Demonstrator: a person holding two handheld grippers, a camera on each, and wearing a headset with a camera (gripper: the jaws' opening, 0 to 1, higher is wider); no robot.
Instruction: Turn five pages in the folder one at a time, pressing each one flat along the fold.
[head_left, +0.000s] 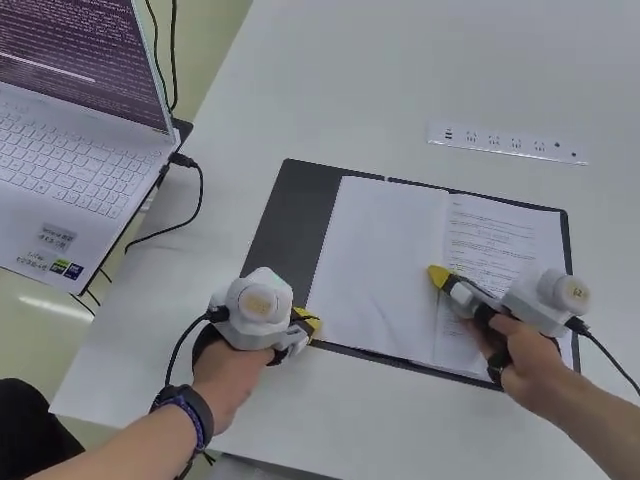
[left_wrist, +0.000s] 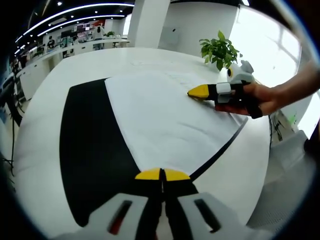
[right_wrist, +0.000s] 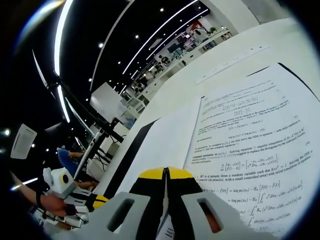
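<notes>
A black folder (head_left: 285, 230) lies open on the white table. Its left side carries a blank white page (head_left: 375, 260), its right side a printed page (head_left: 500, 245). My right gripper (head_left: 438, 275) is shut, and its yellow tips rest on the paper at the fold between the two pages (right_wrist: 165, 173). At the folder's near left corner my left gripper (head_left: 305, 322) is shut too, its tips at the bottom edge of the blank page (left_wrist: 162, 174). I see nothing held between either pair of jaws. The right gripper (left_wrist: 200, 91) also appears across the page in the left gripper view.
An open laptop (head_left: 70, 130) stands at the far left with a black cable (head_left: 185, 215) trailing toward the folder. A white power strip (head_left: 505, 143) lies beyond the folder. The table's near edge (head_left: 300, 465) runs just below my hands.
</notes>
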